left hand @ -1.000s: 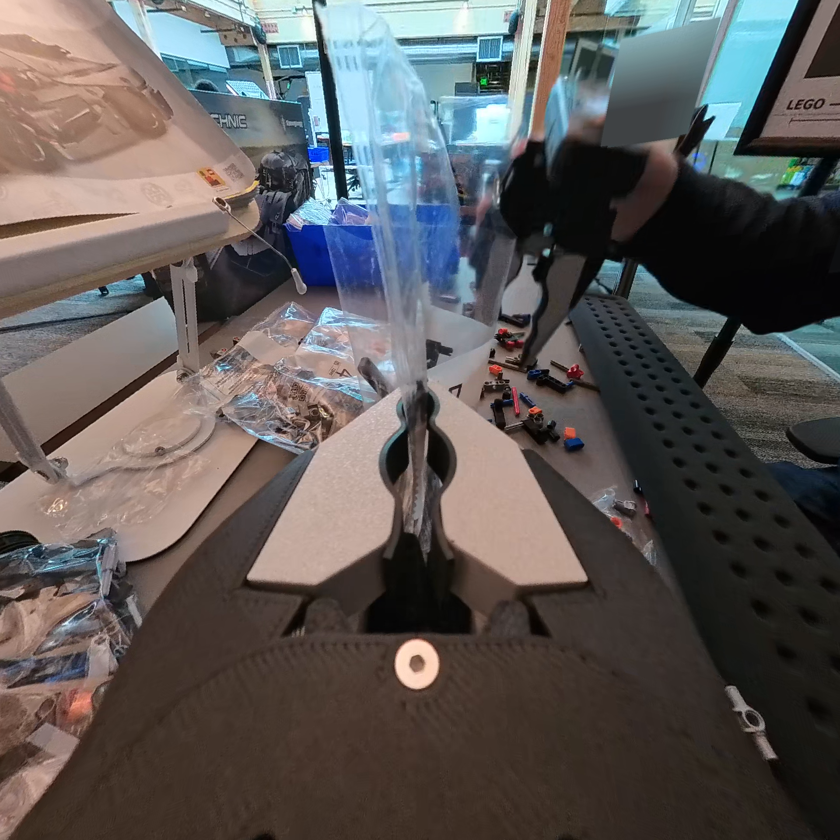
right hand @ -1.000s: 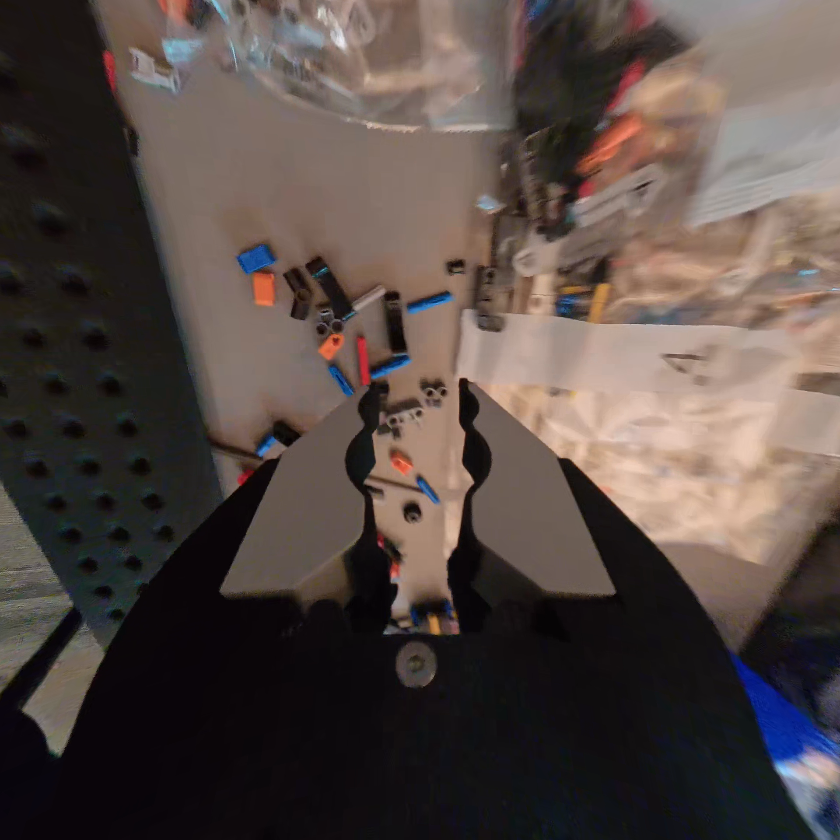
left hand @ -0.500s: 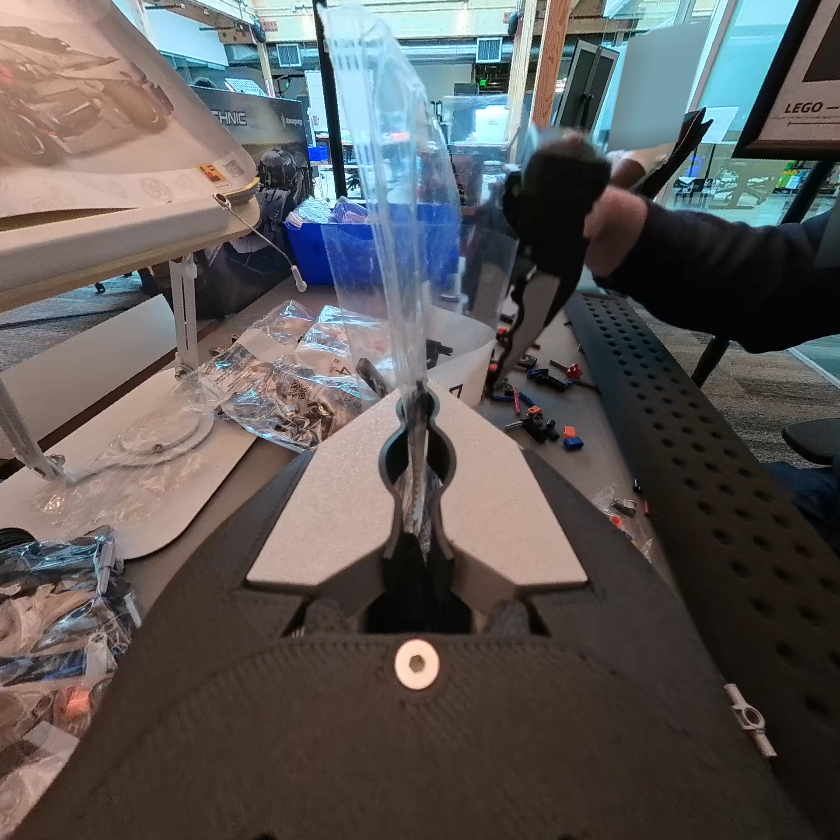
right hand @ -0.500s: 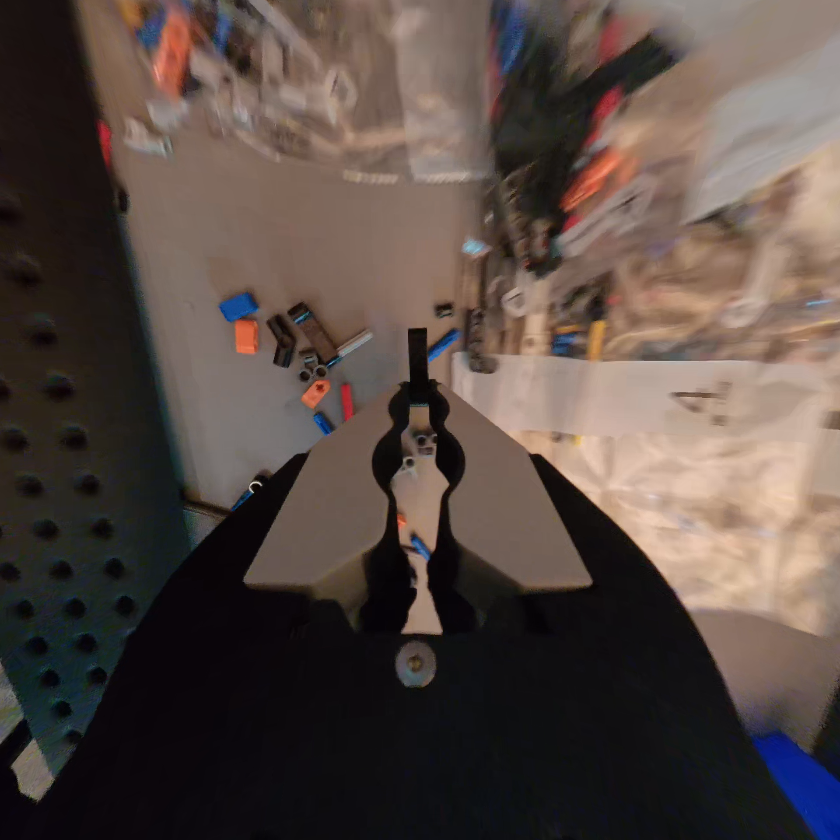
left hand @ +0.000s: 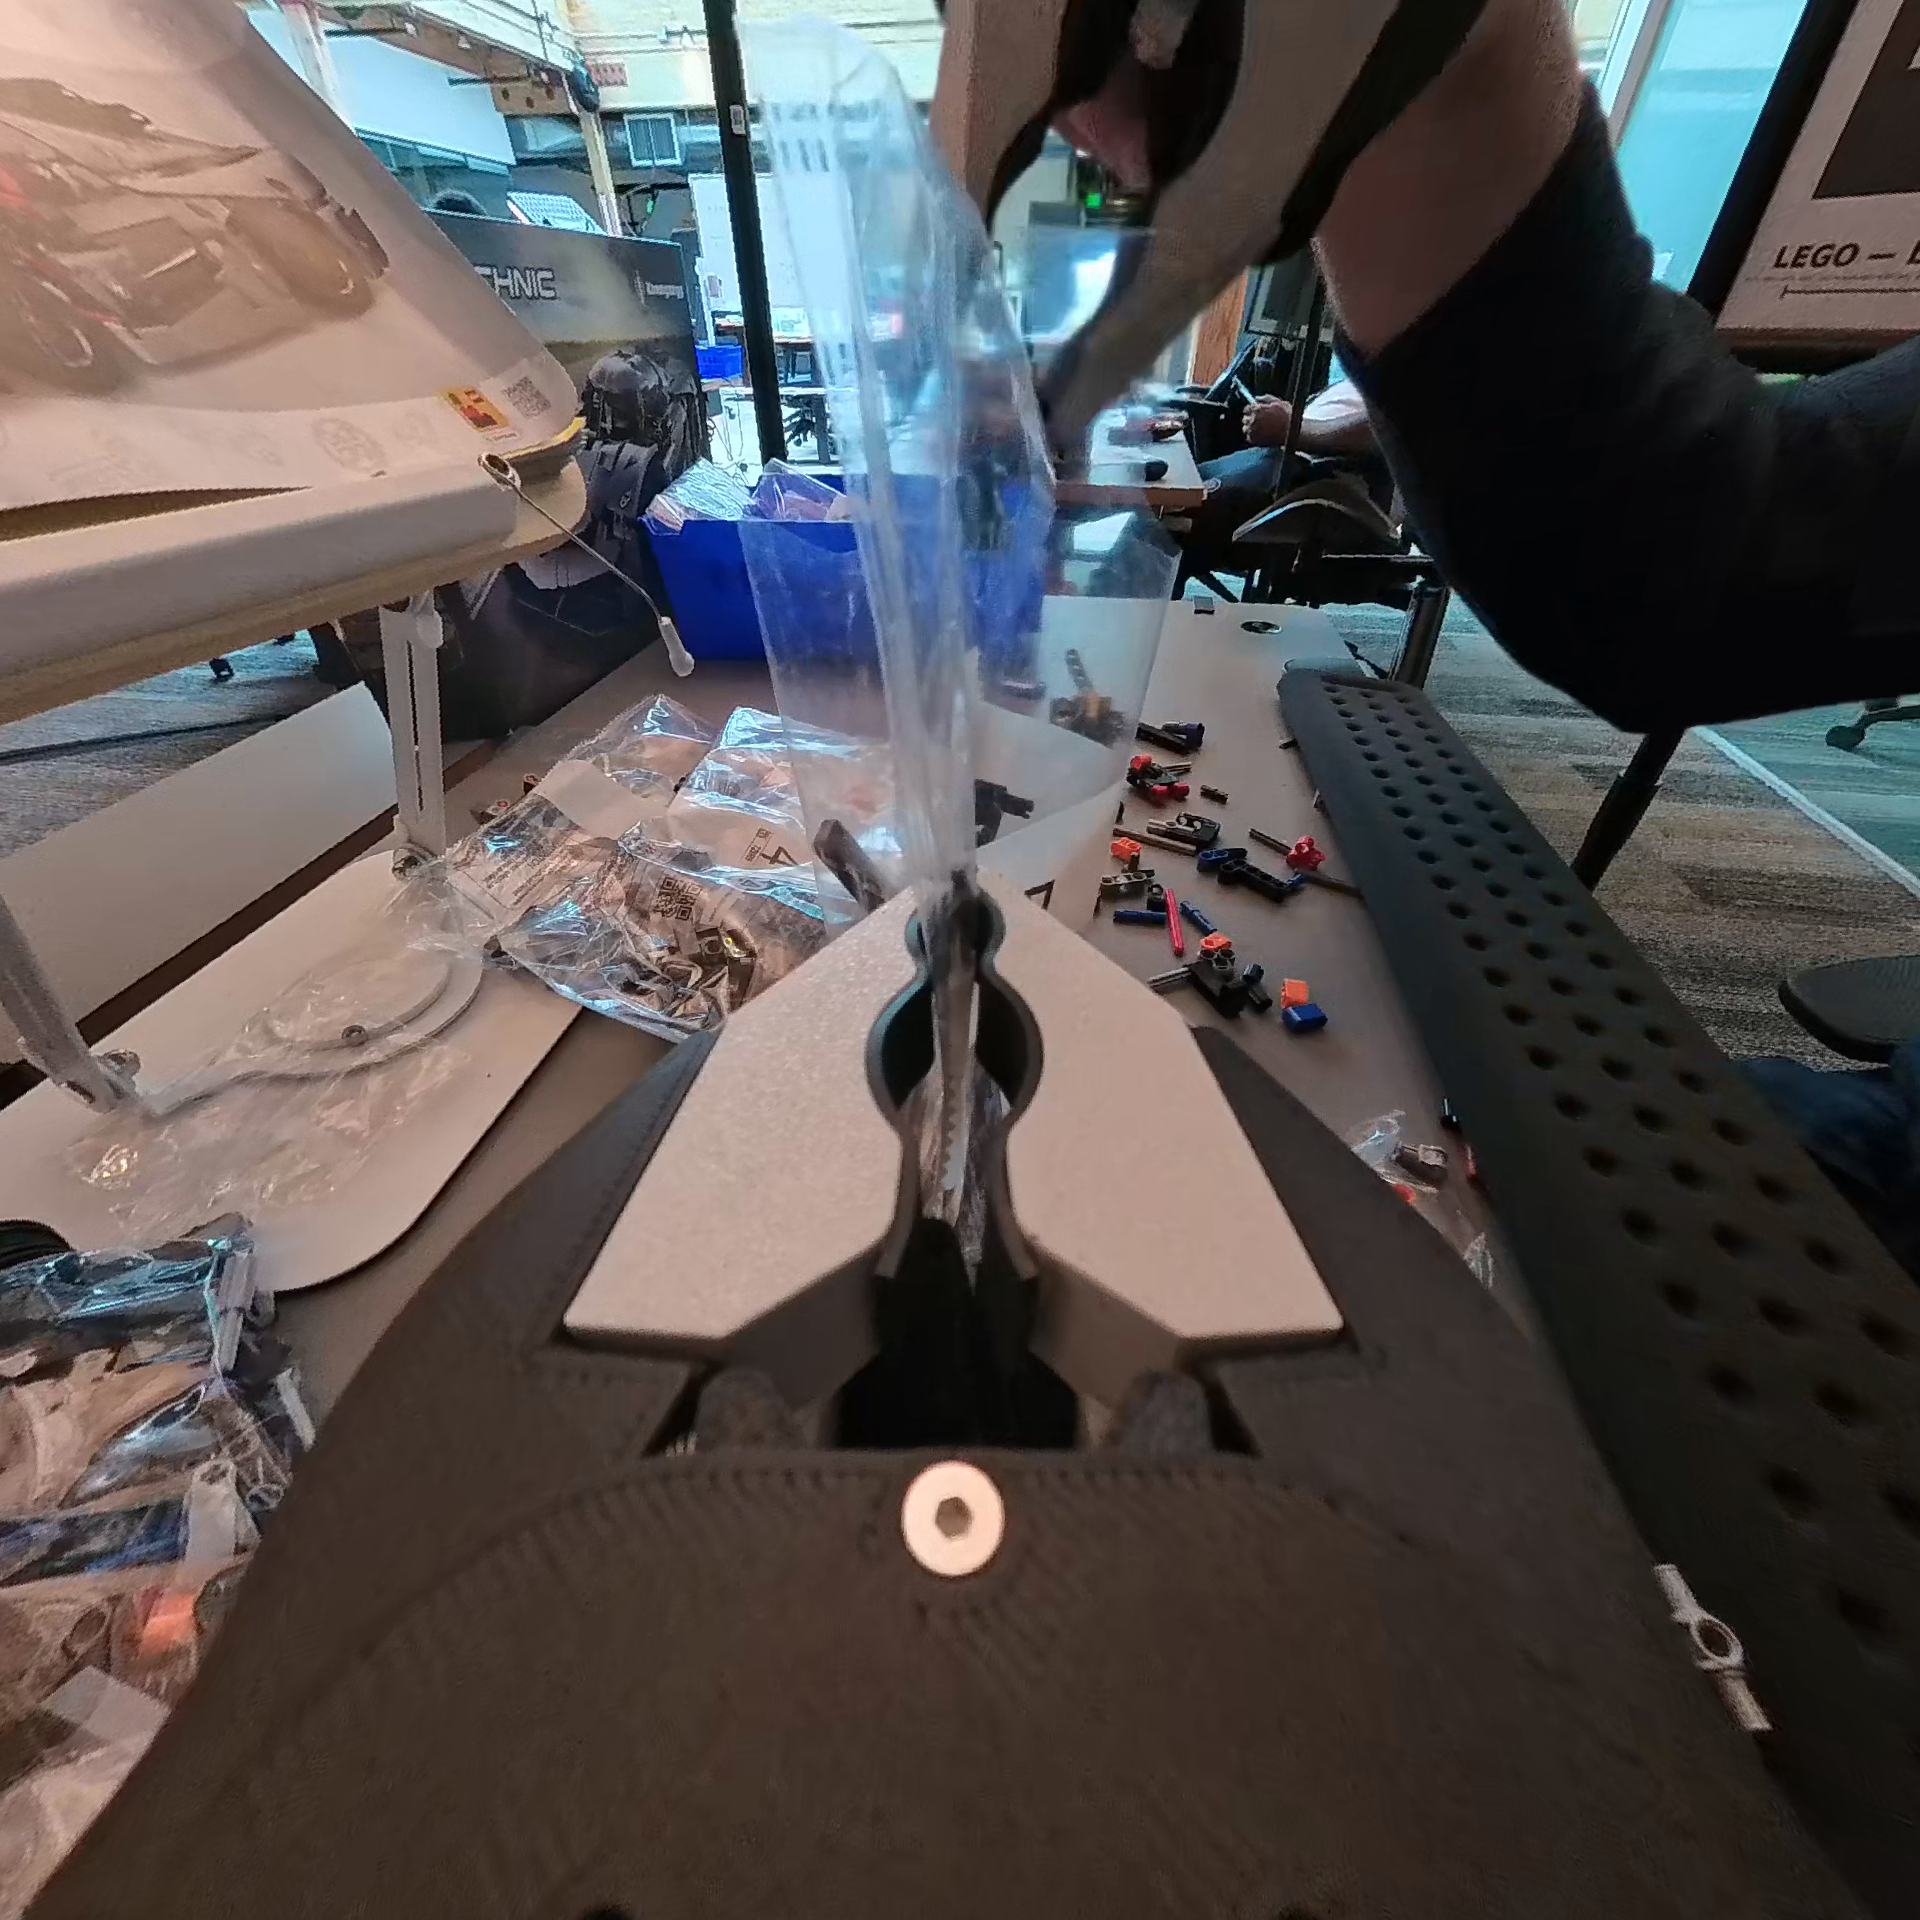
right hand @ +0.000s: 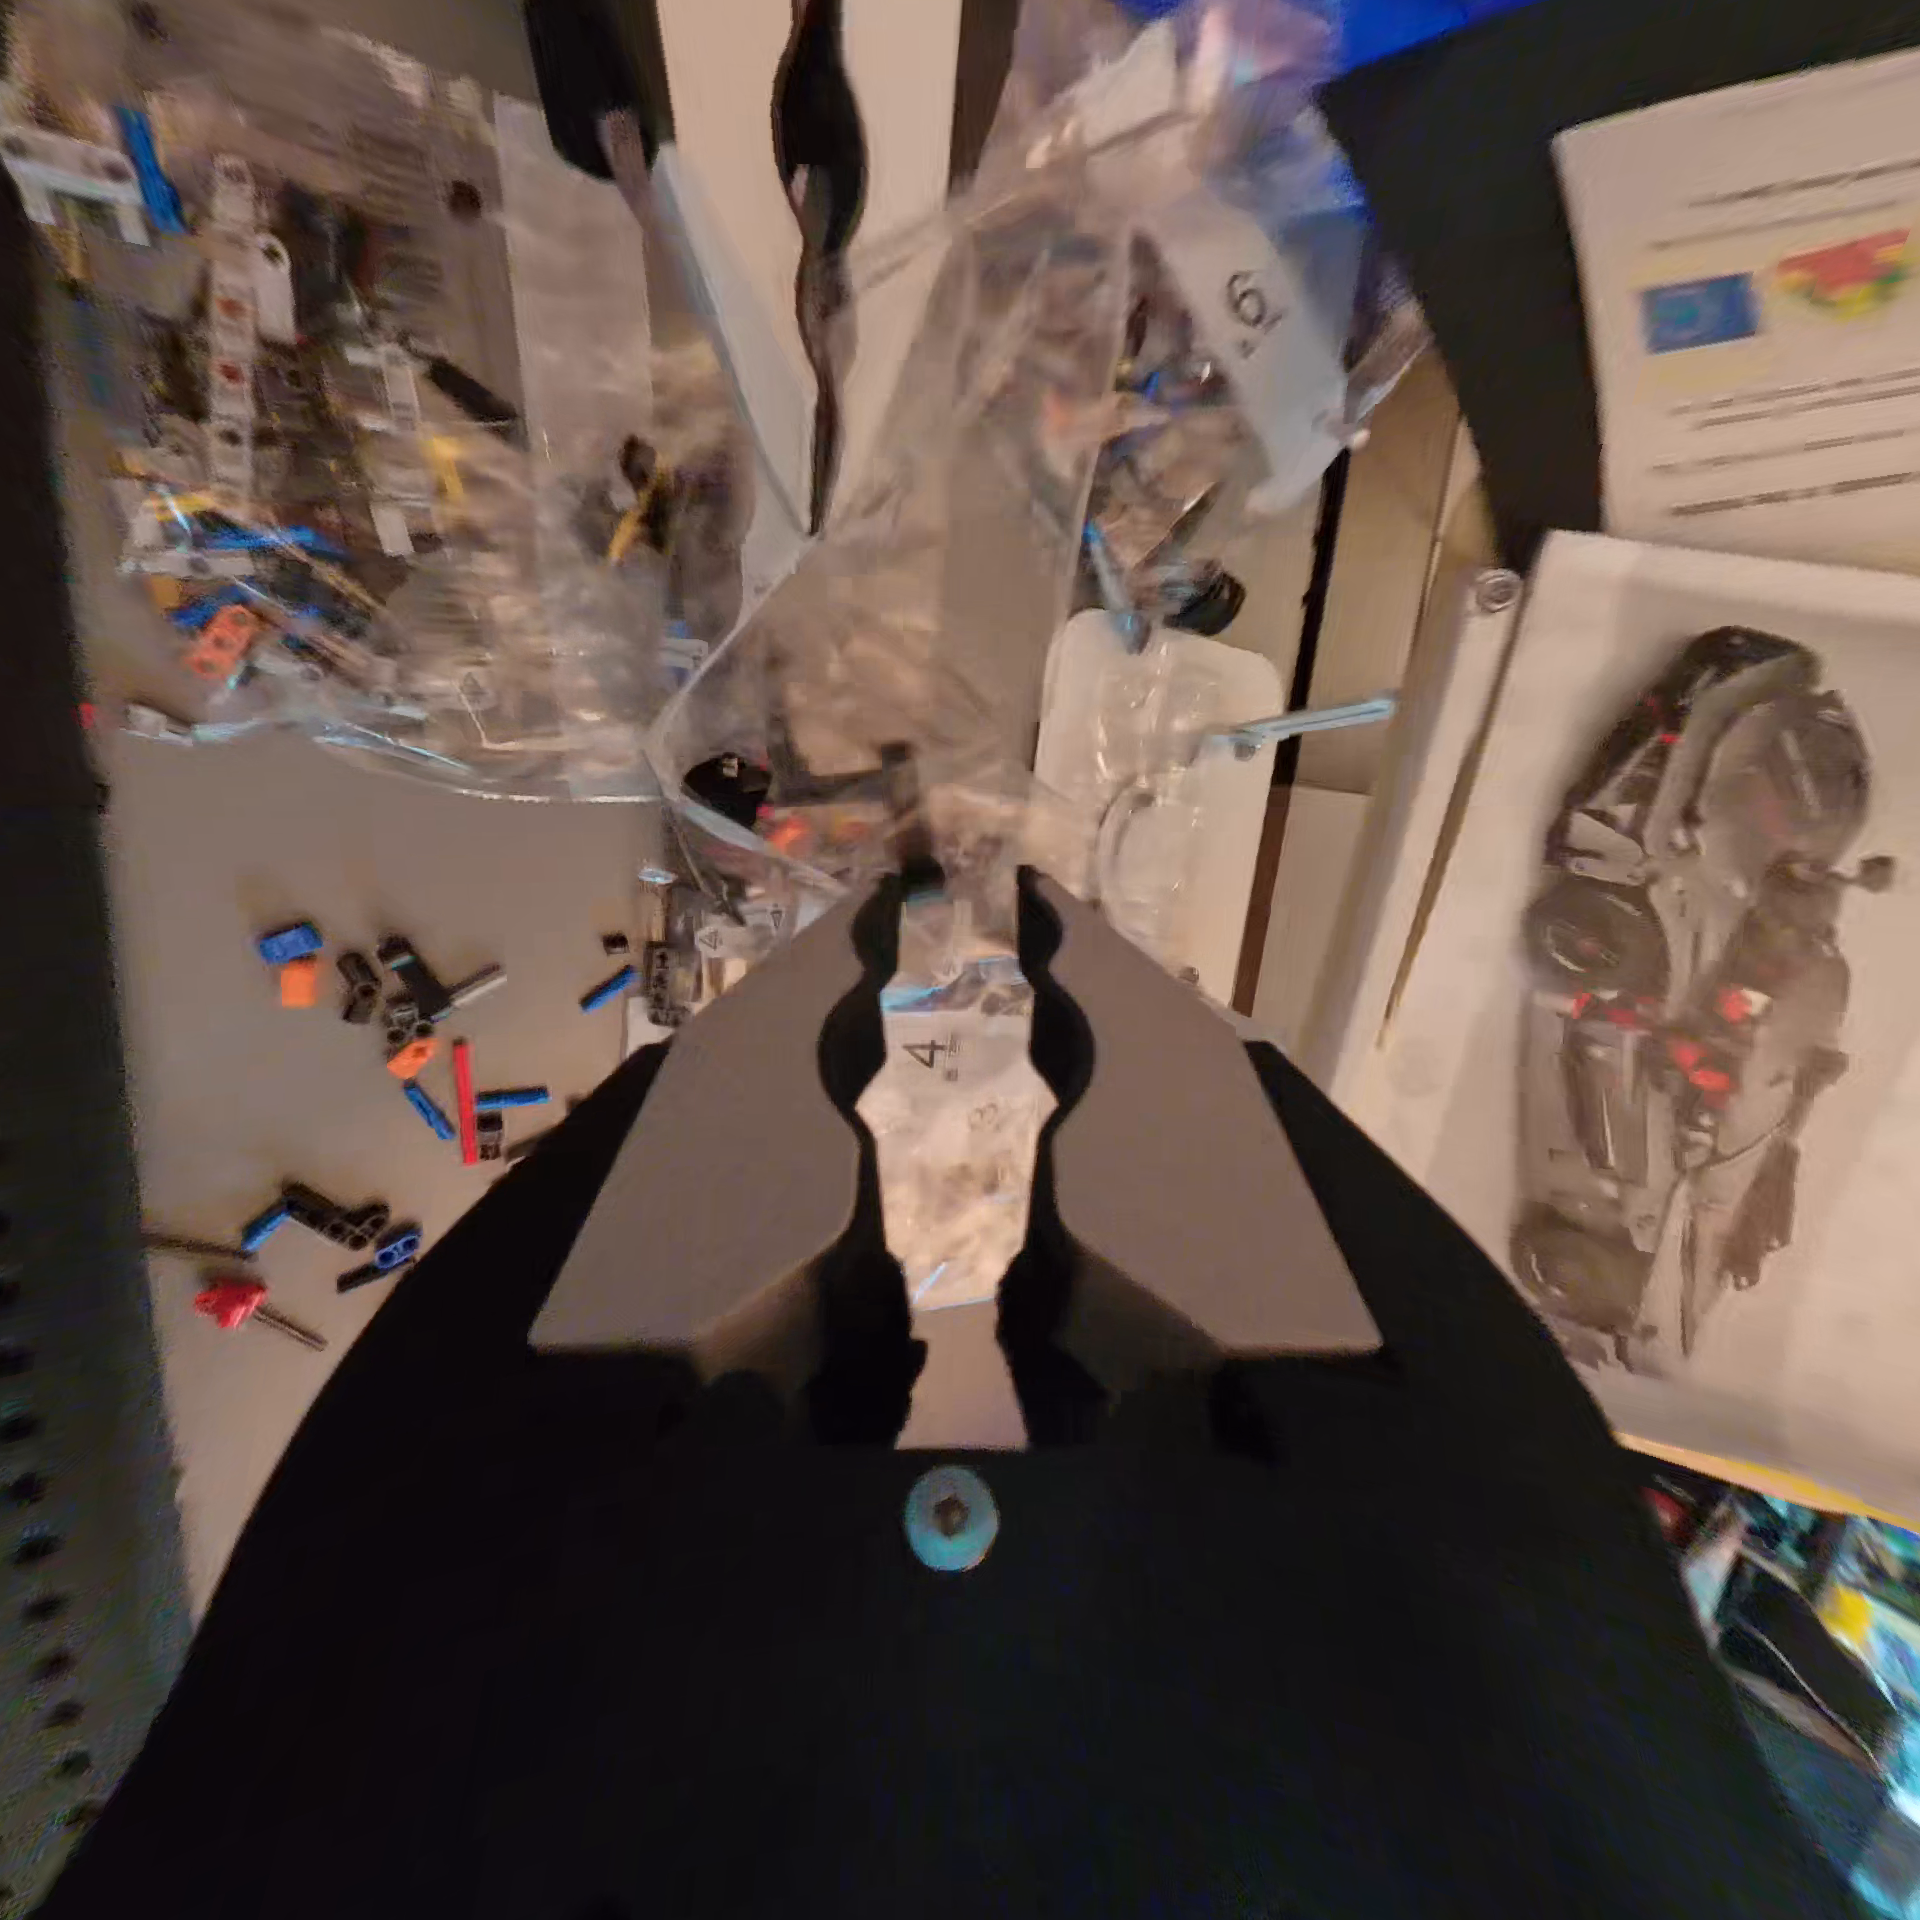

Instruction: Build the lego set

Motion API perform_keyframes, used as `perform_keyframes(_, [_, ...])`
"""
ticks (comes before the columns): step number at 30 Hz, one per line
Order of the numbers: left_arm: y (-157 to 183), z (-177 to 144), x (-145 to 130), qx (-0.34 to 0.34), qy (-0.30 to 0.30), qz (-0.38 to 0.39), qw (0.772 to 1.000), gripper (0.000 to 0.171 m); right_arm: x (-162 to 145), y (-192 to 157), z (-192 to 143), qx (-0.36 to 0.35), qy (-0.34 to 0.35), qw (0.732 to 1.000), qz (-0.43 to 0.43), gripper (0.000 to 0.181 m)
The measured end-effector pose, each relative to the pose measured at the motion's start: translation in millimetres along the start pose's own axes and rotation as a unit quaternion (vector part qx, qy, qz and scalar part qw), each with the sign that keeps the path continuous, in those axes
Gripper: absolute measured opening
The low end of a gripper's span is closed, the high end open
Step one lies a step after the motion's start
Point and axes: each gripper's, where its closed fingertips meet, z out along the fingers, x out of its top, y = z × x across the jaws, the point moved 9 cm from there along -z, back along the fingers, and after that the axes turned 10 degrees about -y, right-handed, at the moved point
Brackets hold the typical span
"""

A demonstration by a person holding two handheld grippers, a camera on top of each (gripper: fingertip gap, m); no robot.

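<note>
While my left claw (left hand: 951,914) pinches the clear plastic bag (left hand: 914,499) upright, my right claw (right hand: 956,883) hangs spread above it; loose Technic pieces (left hand: 1210,883) lie far right on the desk (left hand: 1340,1060); sealed bags (left hand: 644,894) remain; building seems barely begun.

My left wrist cam is bright and mostly sharp, daylight pouring in from the windows (left hand: 1704,135) around 1 o'clock, glare on the clear plastic bag (left hand: 914,499), fisheye bend at the edges. My right cam is dim, warm-tinted and smeared with motion blur, worst on the parts bags (right hand: 343,416) at 11 o'clock.
</note>
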Motion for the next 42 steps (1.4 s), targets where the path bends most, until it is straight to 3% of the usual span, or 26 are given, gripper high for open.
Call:
perform_keyframes(2, [0,0,0,0.0,0.0,0.0,1.0,0.0,2,3,9,-0.015,-0.031,0.999,0.006,0.026])
perform_keyframes(5, [0,0,1,-0.001,-0.002,0.001,1.0,0.0,-7,3,-2,-0.03,0.005,0.999,0.045,0.03])
perform_keyframes(9, [0,0,0,-0.002,-0.001,-0.002,1.0,0.0,-45,-24,-7,0.03,0.015,0.995,0.092,0.028])
perform_keyframes(14, [0,0,1,-0.002,-0.001,-0.002,1.0,0.0,-81,-84,49,0.146,-0.005,0.985,0.096,0.03])
perform_keyframes(18, [0,-1,0,0.0,0.001,-0.003,1.0,0.0,-80,-131,87,0.215,0.006,0.975,0.062,0.031])
perform_keyframes(22, [-1,-1,-1,0.0,0.003,-0.005,1.0,0.0,-69,-145,110,0.234,0.008,0.97,0.062,0.025])
perform_keyframes(25, [-1,-1,-1,0.0,0.003,-0.006,1.0,0.0,-66,-146,116,0.24,0.007,0.969,0.065,0.006])
perform_keyframes(31, [-2,-2,0,0.006,-0.004,-0.009,1.0,0.001,-70,-139,108,0.247,0.046,0.965,0.081,0.004])
perform_keyframes(38, [-6,-5,-1,0.011,0.004,-0.023,1.0,0.009,-76,-106,73,0.248,0.202,0.931,0.178,0.004])
perform_keyframes(42, [-5,-6,-1,0.01,0.008,-0.02,1.0,0.006,-79,-74,48,0.202,0.29,0.905,0.235,0.005])
